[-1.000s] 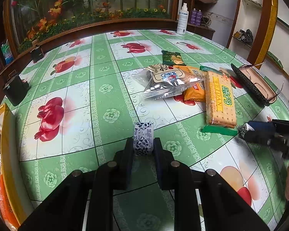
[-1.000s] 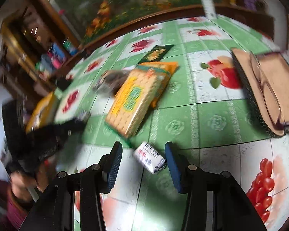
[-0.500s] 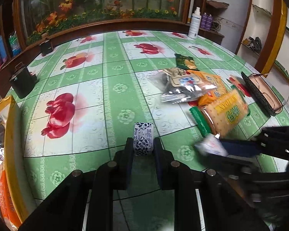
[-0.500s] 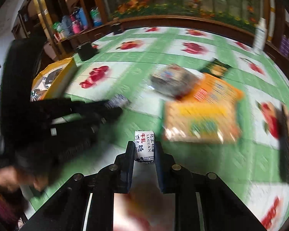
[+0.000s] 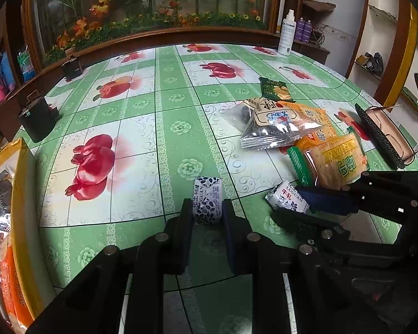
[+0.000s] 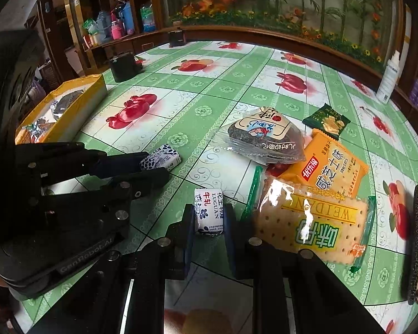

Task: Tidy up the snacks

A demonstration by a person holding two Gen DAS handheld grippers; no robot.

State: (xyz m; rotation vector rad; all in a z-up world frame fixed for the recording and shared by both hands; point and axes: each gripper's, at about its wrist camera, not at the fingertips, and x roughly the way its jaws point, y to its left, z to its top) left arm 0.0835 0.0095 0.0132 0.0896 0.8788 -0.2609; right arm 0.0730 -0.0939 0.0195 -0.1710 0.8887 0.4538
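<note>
A: What has changed on your side since a second ago?

B: My right tongs stood apart around a small white-and-blue candy lying askew on the surface; now they are clamped on that right candy, and the hand has swung across from beside the glasses case toward the left tongs. The cracker pack now lies just right of my right tongs.

A: And the left?

B: Hardly any change. The left tongs remain clamped on the left candy, as they were before. From the left camera I now see the right tongs close in at the lower right, candy between their pads.

A: How do the candies lie?

B: Each has its long axis running along the fingers, pointing away from the camera toward the far edge of the surface. The right one shows its printed face up, text reading sideways. Both are held just above the near part of the surface, close together.

A: The rest of the snacks?

B: The dark seed bag, orange biscuit pack and small green packet overlap toward the right edge. The yellow box with snacks inside sits at the left edge.
</note>
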